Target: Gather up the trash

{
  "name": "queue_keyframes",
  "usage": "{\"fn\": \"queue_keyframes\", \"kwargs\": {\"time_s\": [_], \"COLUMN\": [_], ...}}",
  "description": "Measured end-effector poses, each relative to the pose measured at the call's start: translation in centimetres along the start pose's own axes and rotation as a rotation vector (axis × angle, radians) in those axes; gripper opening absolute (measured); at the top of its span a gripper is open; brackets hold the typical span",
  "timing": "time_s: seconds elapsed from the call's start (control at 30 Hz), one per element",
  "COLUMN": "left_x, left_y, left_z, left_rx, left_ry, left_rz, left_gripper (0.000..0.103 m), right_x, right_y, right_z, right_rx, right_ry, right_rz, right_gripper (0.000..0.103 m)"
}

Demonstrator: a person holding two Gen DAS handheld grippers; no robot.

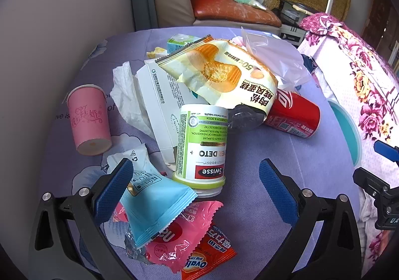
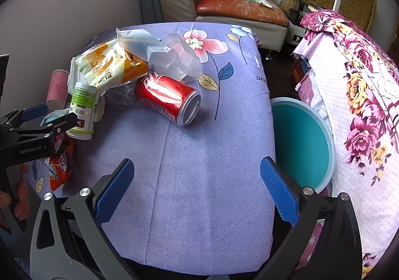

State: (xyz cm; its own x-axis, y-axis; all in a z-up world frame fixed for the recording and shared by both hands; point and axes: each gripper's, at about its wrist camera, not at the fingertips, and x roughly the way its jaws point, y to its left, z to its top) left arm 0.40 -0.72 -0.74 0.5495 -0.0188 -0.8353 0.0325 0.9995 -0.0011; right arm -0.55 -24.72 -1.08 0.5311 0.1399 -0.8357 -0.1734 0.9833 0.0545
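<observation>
- My left gripper (image 1: 195, 190) hangs low over the near-left heap of trash, jaws spread wide and gripping nothing; the left pad sits just over the top of the light-blue wrapper (image 1: 154, 205), though I cannot tell if it touches.
- My right gripper (image 2: 197, 192) hovers over bare lavender cloth on the tabletop (image 2: 212, 180), jaws likewise wide apart and empty.
- The relation that matters: the Swisse supplement bottle (image 1: 202, 145) lies straight ahead of my left jaws, between the two pads' lines, its cap end toward me and its long axis running near-to-far, so roughly in line with my fingers. A grip across its width looks natural from here.
- The red cola can (image 2: 168, 99) lies on its side further right, well apart from both grippers, its open end pointing near-right. Judging from the right wrist view, my right gripper is the nearer one to it.
- The teal bin (image 2: 306, 145) stands off the tabletop's right edge, just beside my right jaws, so that side has the shorter carry.
- Behind the bottle, the yellow cake wrapper (image 1: 219, 72) lies over a white carton (image 1: 159, 105); a pink paper cup (image 1: 88, 120) lies to the far left, and pink and orange sachets (image 1: 189, 237) lie under the blue wrapper.
- My guess: the left gripper starts with the bottle or the blue wrapper.
</observation>
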Motion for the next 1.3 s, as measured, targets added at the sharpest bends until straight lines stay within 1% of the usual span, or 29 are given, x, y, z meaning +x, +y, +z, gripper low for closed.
{"fn": "queue_keyframes", "kwargs": {"time_s": [0.23, 0.4, 0.47, 0.53, 0.57, 0.63, 0.67, 0.7, 0.73, 0.83, 0.9, 0.97, 1.0, 1.03, 1.07, 1.1, 1.17, 1.3], "left_x": [0.9, 1.8, 2.3, 2.9, 3.2, 3.8, 4.1, 4.4, 4.7, 5.5, 6.1, 6.8, 7.0, 7.2, 7.2, 7.1, 7.0, 6.7], "left_y": [1.1, 1.0, 0.8, 0.5, 0.4, 0.2, 0.1, 0.1, 0.0, -0.2, -0.3, -0.4, -0.4, -0.4, -0.4, -0.2, 0.0, 0.3], "left_z": [0.3, 0.7, 0.9, 1.2, 1.3, 1.4, 1.4, 1.4, 1.5, 1.3, 1.2, 1.2, 1.2, 1.3, 1.3, 1.3, 1.4, 1.3], "left_rx": [-0.015, 0.004, 0.007, 0.009, 0.010, 0.012, 0.014, 0.015, 0.014, 0.027, 0.029, 0.039, 0.041, 0.042, 0.042, 0.040, 0.037, 0.064], "left_ry": [0.028, 0.055, 0.066, 0.081, 0.089, 0.103, 0.109, 0.116, 0.123, 0.131, 0.138, 0.148, 0.149, 0.148, 0.146, 0.147, 0.143, 0.140], "left_rz": [-0.011, -0.015, -0.019, -0.023, -0.025, -0.025, -0.025, -0.033, -0.041, -0.034, -0.043, -0.035, -0.037, -0.041, -0.048, -0.067, -0.104, -0.139], "left_gripper": [0.101, 0.100, 0.098, 0.087, 0.083, 0.069, 0.064, 0.058, 0.056, 0.056, 0.056, 0.058, 0.058, 0.057, 0.052, 0.051, 0.051, 0.051], "right_x": [0.6, 1.3, 1.5, 1.9, 2.0, 2.4, 2.5, 2.7, 2.9, 3.6, 4.0, 4.5, 4.9, 5.2, 5.7, 6.1, 6.9, 8.3], "right_y": [-0.3, 0.0, 0.0, 0.0, -0.1, -0.1, -0.1, 0.0, 0.0, 0.1, 0.2, 0.6, 0.8, 1.0, 1.1, 1.2, 1.6, 2.7], "right_z": [0.1, 0.2, 0.2, 0.3, 0.3, 0.5, 0.7, 0.9, 1.2, 2.1, 2.7, 3.5, 3.9, 4.3, 4.7, 5.2, 6.2, 7.8], "right_rx": [-0.002, -0.022, -0.030, -0.037, -0.042, -0.061, -0.075, -0.091, -0.106, -0.141, -0.166, -0.195, -0.209, -0.222, -0.232, -0.238, -0.252, -0.329], "right_ry": [0.013, 0.028, 0.035, 0.044, 0.049, 0.059, 0.064, 0.069, 0.076, 0.096, 0.103, 0.113, 0.121, 0.129, 0.139, 0.152, 0.168, 0.186], "right_rz": [0.003, 0.025, 0.032, 0.040, 0.045, 0.047, 0.047, 0.049, 0.050, 0.058, 0.064, 0.080, 0.088, 0.092, 0.097, 0.108, 0.125, 0.125], "right_gripper": [0.097, 0.097, 0.097, 0.097, 0.097, 0.097, 0.097, 0.097, 0.097, 0.097, 0.096, 0.090, 0.083, 0.072, 0.067, 0.058, 0.056, 0.056]}}
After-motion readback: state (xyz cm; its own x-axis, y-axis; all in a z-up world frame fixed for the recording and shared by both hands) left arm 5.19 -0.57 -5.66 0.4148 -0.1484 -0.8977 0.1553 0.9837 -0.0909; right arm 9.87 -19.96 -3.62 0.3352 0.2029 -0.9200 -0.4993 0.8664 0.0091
